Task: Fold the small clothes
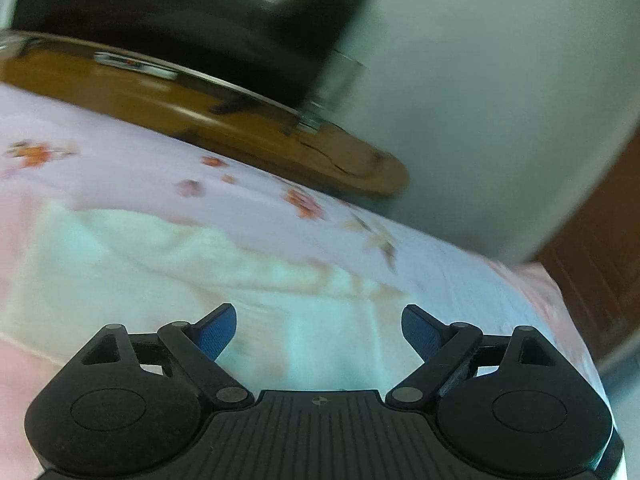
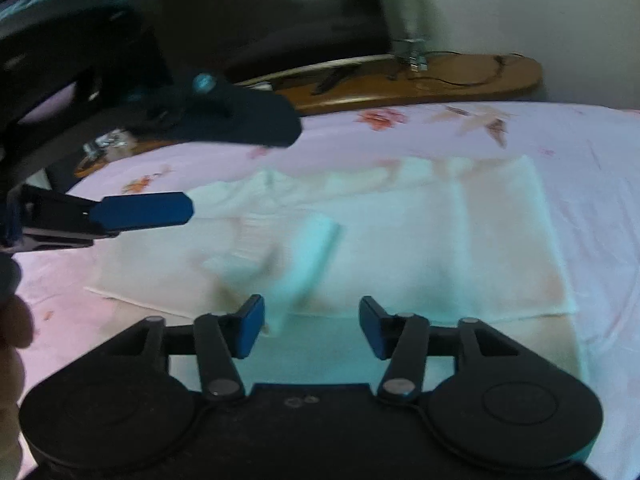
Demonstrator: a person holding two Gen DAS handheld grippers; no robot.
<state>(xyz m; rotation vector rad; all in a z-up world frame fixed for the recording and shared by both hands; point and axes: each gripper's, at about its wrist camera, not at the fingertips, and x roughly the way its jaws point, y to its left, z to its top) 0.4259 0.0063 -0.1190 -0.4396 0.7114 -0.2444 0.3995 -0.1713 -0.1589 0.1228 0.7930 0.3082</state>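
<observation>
On the bed, a pale white garment [image 2: 420, 240] lies spread flat over a pink floral bedsheet [image 2: 580, 152], one small flap [image 2: 312, 248] turned up near its middle. At 6 o'clock of the garment in the right wrist view, the right hand-held gripper [image 2: 312, 326] stands with jaws spread, nothing between the blue pads. At 9 o'clock, the left hand-held gripper [image 2: 240, 172] hovers above the cloth's edge, jaws wide apart and empty; its own view shows the same [image 1: 319, 334]. Beyond the bed at 12 o'clock, a wooden headboard ledge [image 2: 460, 80] carries a cable and a glass [image 2: 404, 20]; details are blurred.
</observation>
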